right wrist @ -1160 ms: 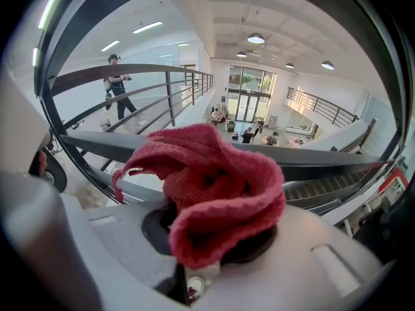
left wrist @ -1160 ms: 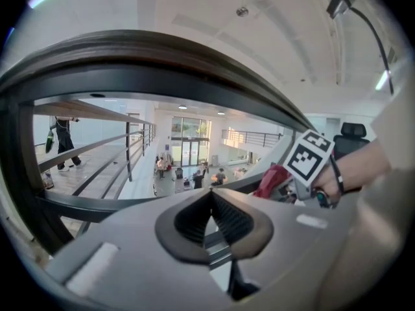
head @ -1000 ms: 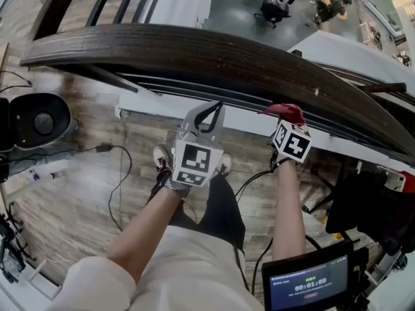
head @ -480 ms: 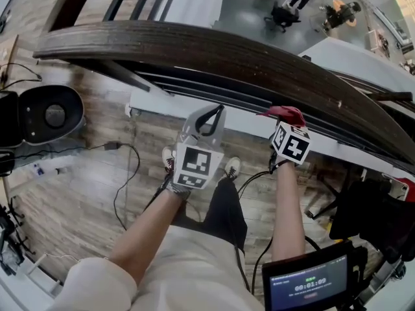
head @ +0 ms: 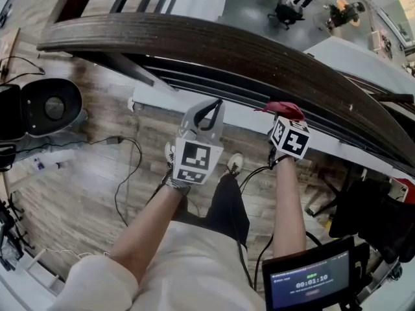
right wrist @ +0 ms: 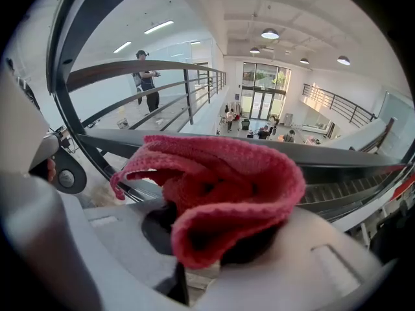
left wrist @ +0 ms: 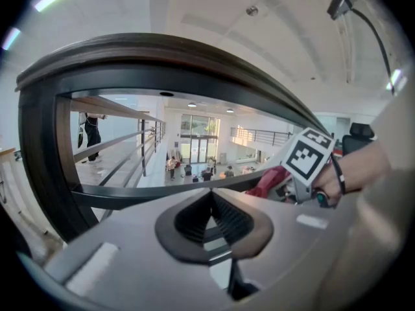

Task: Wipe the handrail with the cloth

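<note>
Since the earlier frames the scene in the head view has slid: the handrail's (head: pixel 259 54) left end sits further right and higher, the black round unit (head: pixel 50 105) at the left edge has crept up, and both grippers have drifted with the person along the rail, keeping much the same spacing.

The left gripper (head: pixel 209 112), just left of centre, points toward the rail with its jaws closed tip to tip and nothing between them. It looks like a spare hand for now, kept level beside its partner and clear of the wiping path.

The right gripper (head: pixel 284 118), right of centre, has its jaws clamped on the red cloth (right wrist: pixel 224 180). The cloth bunches up and folds over the jaw tips, so a soft pad leads rather than bare plastic, which suits rubbing a curved rail. In the head view the cloth lies just below the rail's near edge, against the dark bars under it and not on the wooden top. Whether it touches anything cannot be told. Judging by that, the wipe itself has yet to land on the rail's upper face.
</note>
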### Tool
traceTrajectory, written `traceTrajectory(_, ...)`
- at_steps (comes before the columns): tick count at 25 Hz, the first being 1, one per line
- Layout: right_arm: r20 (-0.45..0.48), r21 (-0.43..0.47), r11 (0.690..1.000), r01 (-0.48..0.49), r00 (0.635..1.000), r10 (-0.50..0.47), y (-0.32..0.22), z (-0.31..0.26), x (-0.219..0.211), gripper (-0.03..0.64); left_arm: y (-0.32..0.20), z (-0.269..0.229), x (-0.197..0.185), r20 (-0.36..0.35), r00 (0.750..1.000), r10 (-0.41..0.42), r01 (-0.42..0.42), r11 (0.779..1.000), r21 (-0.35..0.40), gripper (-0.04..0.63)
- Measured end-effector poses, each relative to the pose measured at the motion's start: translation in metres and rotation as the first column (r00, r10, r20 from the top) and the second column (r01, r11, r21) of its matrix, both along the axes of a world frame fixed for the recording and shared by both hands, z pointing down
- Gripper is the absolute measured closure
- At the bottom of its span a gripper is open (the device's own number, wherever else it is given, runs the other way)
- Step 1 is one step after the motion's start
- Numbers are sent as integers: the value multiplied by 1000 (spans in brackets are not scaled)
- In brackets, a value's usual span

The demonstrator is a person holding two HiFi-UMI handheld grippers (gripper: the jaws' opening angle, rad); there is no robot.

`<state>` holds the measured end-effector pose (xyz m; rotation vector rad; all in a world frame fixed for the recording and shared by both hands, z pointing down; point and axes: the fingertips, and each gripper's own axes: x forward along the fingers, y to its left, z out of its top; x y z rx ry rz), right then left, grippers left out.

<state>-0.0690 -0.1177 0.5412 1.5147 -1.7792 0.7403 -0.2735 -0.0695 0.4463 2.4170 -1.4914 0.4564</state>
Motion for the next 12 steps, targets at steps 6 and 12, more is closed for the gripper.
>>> traceTrajectory(6,15,-7,1000,19,1000,-19,2,-6,-5,534,0,-1,-1,0,1000,8,-8,1000,-3,589)
traceTrajectory(12,33,2,998,61,998,-61,-1,-7,-30,534,-2,-2,-9,0,1000,12,-12,1000,3,589)
